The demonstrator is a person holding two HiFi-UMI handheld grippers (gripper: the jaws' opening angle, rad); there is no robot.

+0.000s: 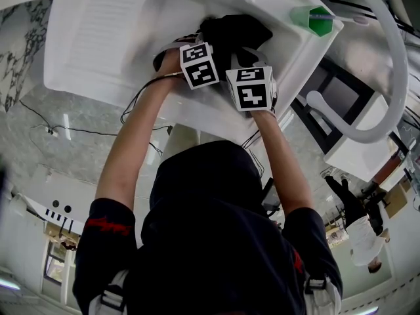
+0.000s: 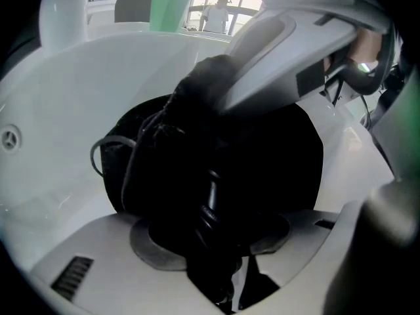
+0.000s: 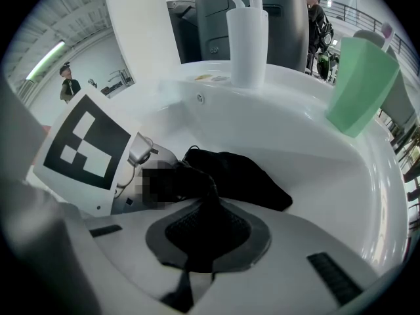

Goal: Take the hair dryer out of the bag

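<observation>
The black bag [image 1: 233, 35] lies in the bowl of the white washbasin [image 1: 98, 38], and both tongs are down on its near side, close together. The right tongs [image 3: 207, 241] are clenched on a fold of the bag's cloth, pinning it. The left tongs [image 2: 216, 254] stand wide but not empty. A dark, glossy, ribbed piece sits between the pads, and I take it for the handle end of the hair dryer [image 2: 209, 205], though it is black on black there and I would not swear to it. The rest of the dryer seems to be inside the bag, which bulges just beyond those tongs. So the grip looks made and the bag held down, and the drawing-out itself is all left to do. A green cup [image 1: 312, 17] stands on the basin's far right rim, well apart from the work.
</observation>
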